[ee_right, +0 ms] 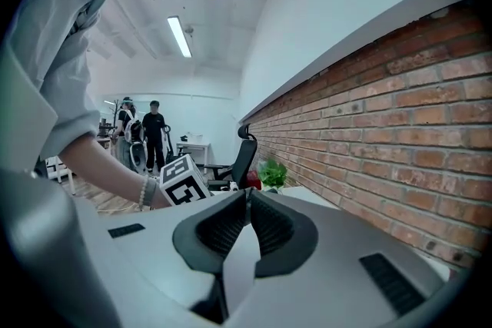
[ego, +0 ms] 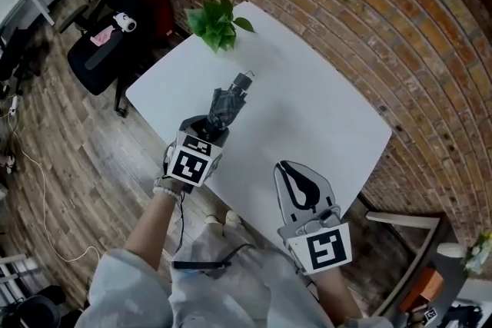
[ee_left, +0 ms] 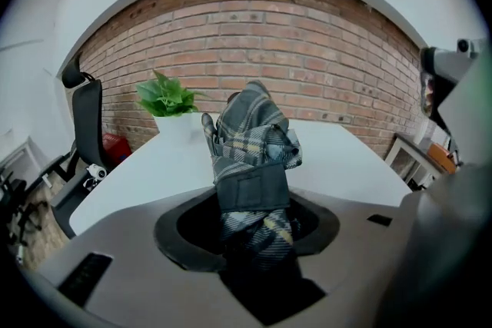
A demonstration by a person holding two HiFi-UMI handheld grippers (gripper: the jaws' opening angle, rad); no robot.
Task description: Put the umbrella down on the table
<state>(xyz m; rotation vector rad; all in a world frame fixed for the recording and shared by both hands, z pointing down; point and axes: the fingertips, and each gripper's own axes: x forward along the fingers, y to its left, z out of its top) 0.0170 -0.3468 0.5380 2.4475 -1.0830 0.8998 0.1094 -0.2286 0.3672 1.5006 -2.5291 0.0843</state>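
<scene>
the left gripper holds the folded umbrella over the white table. the right gripper is pinched together on nothing. let go too high (or tilted), the umbrella may bounce and roll off.

1. So the bench is a plain white flat top, roughly rectangular with rounded corners, matte and smooth.
2. The only thing actually sitting on it is a small green leafy plant, parked right at the far corner, close to the edge.
3. Its pot is pale and kinda blends into the top, so I can't really make out its shape.
4. The bench stands on a wooden plank floor.
</scene>
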